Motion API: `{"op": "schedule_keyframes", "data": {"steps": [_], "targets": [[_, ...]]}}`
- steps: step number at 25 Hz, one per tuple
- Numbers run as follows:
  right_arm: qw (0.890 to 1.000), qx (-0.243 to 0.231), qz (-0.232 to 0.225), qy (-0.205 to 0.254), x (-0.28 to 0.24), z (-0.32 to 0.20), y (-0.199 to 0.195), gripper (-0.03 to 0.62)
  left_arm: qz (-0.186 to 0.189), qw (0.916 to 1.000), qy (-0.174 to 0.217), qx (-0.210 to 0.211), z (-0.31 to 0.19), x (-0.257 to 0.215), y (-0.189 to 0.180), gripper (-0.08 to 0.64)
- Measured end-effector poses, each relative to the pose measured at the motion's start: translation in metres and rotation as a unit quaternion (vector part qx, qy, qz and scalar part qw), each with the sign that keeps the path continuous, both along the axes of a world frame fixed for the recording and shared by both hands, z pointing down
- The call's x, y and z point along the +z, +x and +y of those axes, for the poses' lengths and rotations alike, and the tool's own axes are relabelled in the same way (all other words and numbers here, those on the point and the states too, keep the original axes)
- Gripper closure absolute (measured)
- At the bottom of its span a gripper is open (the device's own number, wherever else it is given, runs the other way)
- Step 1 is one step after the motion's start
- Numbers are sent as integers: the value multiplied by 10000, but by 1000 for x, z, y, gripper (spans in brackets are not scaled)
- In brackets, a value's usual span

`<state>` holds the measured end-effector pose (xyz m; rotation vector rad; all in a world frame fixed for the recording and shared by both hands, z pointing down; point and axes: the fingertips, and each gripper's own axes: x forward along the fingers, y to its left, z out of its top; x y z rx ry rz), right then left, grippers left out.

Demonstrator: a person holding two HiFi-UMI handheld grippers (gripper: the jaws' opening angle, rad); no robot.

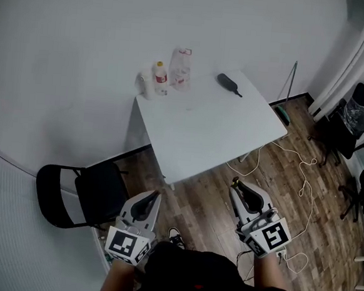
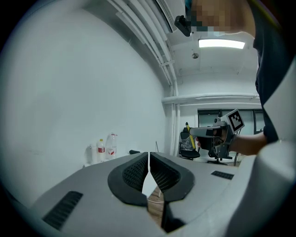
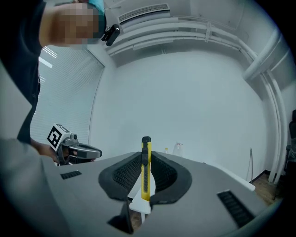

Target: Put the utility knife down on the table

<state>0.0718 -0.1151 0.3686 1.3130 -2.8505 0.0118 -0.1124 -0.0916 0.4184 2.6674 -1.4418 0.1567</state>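
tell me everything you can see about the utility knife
The utility knife is a slim yellow body, plastic by the look of it, with a black slider strip down its face and a black cap on top. No blade shows. It stands upright, clamped between the jaws of the right gripper, its top poking above them. Nothing else touches it. It is held over the wood floor, short of the white table.

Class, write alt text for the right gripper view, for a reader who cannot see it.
The right gripper has its two dark jaws shut on a yellow utility knife that stands upright between them. Behind is a plain white wall with two bottles far off, and the left gripper is held up at the left.
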Motion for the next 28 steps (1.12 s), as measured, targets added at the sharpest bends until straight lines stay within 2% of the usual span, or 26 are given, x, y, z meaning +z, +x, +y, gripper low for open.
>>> {"op": "schedule_keyframes", "data": {"steps": [5,10,12,22,28], "targets": [[9999,-77,90,-35,5,-26,-47,518,-4,10000,-18,26,-23,7,-39,529],[9994,-239,177,-155,17,-48,-66,518,69,9998,-61,-182,-38,9,-62,529],[9992,-370,79,-156,16,-53,-74,519,62,9996,-112,-242,-41,13,-67,529],[9952,-935,-30,-271,18,-102,-67,518,134,9965,-183,-803,-63,15,-50,529],[9926,-1110,106,-476,42,-149,-32,518,70,9936,-242,-1099,-94,16,-19,529]]}}
